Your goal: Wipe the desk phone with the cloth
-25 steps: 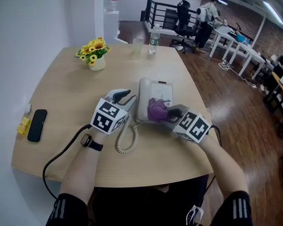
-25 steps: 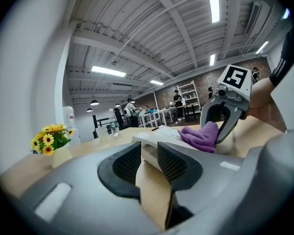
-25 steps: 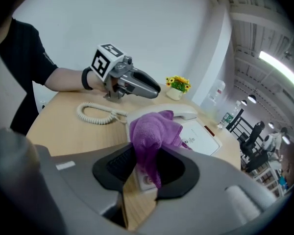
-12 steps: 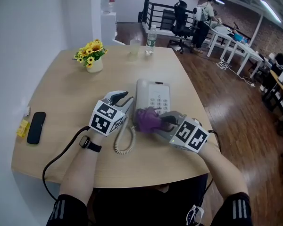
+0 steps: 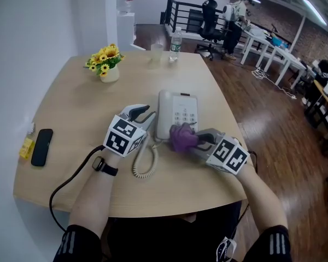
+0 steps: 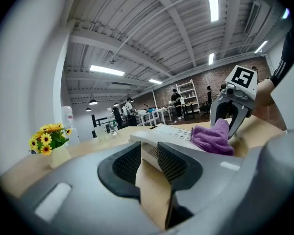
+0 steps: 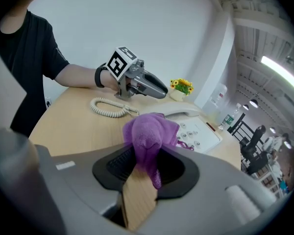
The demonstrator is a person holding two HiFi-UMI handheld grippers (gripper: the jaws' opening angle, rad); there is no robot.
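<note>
One cloth [image 5: 181,137] back onto phone [image 5: 177,109]

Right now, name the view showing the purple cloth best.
Right gripper view: the purple cloth fills the centre, clamped by the right gripper. Head view shows it small on the desk phone; left gripper view shows it sideways, farther off.

The purple cloth [image 7: 149,133] on the desk phone [image 5: 176,113] is fuzzy, matt pile; the phone is smooth off-white plastic, faintly glossy, like its coiled cord [image 5: 145,160]. The table [image 5: 71,119] under the phone is pale matt wood grain. The left gripper [image 6: 149,155] and right gripper [image 7: 146,163] are matt grey plastic with black ribbed pads [image 6: 126,164]
</note>
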